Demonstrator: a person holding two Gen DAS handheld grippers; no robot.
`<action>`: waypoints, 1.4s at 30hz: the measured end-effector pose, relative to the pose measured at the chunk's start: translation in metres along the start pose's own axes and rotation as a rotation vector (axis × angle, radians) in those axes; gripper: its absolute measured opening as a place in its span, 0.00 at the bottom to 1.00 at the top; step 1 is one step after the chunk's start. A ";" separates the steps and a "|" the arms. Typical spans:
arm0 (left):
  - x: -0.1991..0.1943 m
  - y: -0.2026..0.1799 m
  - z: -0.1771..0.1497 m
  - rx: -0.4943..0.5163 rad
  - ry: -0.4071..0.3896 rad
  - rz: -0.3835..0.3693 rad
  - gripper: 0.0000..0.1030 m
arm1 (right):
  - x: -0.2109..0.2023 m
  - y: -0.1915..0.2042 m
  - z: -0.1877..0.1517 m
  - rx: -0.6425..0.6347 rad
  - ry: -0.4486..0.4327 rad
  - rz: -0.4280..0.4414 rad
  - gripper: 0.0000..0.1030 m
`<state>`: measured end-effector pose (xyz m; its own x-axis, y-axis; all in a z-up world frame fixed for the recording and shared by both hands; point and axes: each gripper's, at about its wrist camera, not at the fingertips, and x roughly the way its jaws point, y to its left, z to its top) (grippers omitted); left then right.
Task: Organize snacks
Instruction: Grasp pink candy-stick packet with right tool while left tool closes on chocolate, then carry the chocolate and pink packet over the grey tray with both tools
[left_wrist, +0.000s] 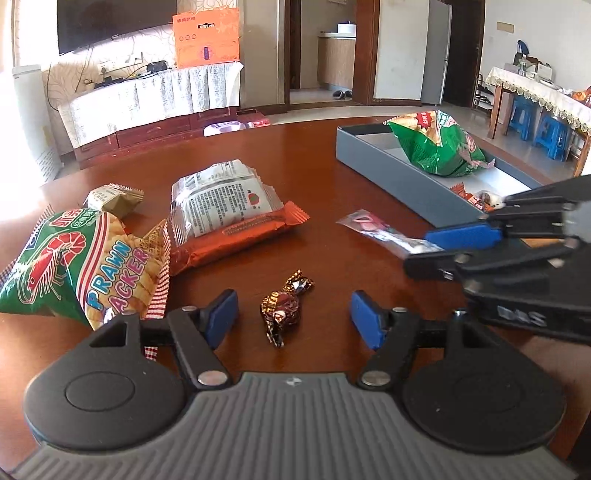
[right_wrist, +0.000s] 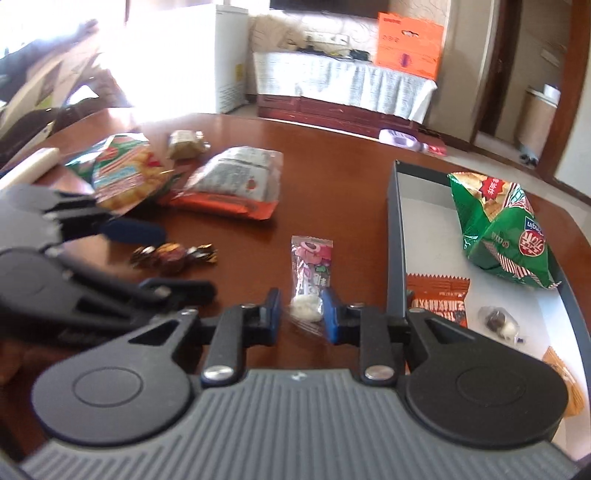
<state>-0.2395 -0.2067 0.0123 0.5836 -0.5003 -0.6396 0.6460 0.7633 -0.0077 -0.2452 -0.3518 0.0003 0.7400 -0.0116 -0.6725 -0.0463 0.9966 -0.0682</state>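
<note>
Here I am pinching the near end of the clear candy packet (right_wrist: 311, 275) in my right tool (right_wrist: 301, 308), beside the gray tray (right_wrist: 394, 236). My left tool (left_wrist: 293, 314) is gaping open around the brown candy (left_wrist: 286, 306) lying on the tabletop (left_wrist: 332, 177), not touching it.

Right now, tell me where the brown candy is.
The brown candy lies on the table, between the left gripper's open fingers, beside the prawn crackers.

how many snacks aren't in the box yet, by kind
prawn cracker bag: 1
flat packets: 3 (orange packet, grey-white packet, olive packet)
wrapped sweets: 2 (brown foil sweet, pink clear packet)
total: 6
</note>
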 end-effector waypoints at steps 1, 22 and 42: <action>0.000 0.000 0.000 0.000 0.000 0.000 0.71 | -0.006 0.002 -0.001 -0.013 -0.010 0.009 0.27; -0.010 -0.006 -0.007 -0.074 -0.015 0.088 0.39 | -0.067 0.025 -0.023 0.065 -0.076 0.055 0.27; -0.008 -0.026 -0.002 -0.038 0.003 0.090 0.26 | -0.065 0.018 -0.018 0.084 -0.094 0.073 0.27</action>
<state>-0.2617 -0.2221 0.0158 0.6366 -0.4281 -0.6414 0.5720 0.8200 0.0205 -0.3068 -0.3347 0.0295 0.7964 0.0646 -0.6013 -0.0487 0.9979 0.0426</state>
